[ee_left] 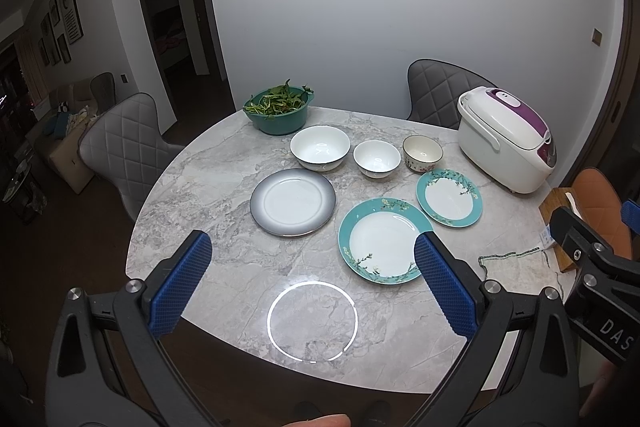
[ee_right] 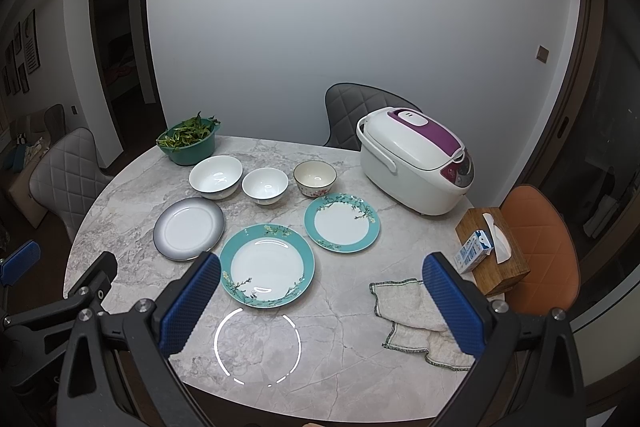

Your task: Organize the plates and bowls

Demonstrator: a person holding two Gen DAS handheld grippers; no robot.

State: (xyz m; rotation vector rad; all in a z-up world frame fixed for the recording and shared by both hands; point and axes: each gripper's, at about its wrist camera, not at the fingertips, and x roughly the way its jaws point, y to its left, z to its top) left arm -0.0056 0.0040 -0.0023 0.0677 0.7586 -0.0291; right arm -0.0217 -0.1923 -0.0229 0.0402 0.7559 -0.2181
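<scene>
On the round marble table (ee_left: 224,187) (ee_right: 344,359) lie three plates: a grey-rimmed one (ee_left: 292,201) (ee_right: 188,228), a large teal floral one (ee_left: 380,241) (ee_right: 267,265) and a smaller teal floral one (ee_left: 449,197) (ee_right: 341,222). Behind them stand a large white bowl (ee_left: 320,147) (ee_right: 216,177), a small white bowl (ee_left: 376,159) (ee_right: 265,185) and a cream flowered bowl (ee_left: 423,153) (ee_right: 315,178). My left gripper (ee_left: 314,273) hovers open over the near table edge, empty. My right gripper (ee_right: 322,291) is open and empty too, beside the large teal plate.
A teal basin of greens (ee_left: 279,107) (ee_right: 188,140) sits at the back left, a white and purple rice cooker (ee_left: 506,137) (ee_right: 416,165) at the back right. A cloth (ee_right: 416,323), a wooden tissue box (ee_right: 490,251) and a small carton (ee_right: 474,251) lie right. Chairs surround the table.
</scene>
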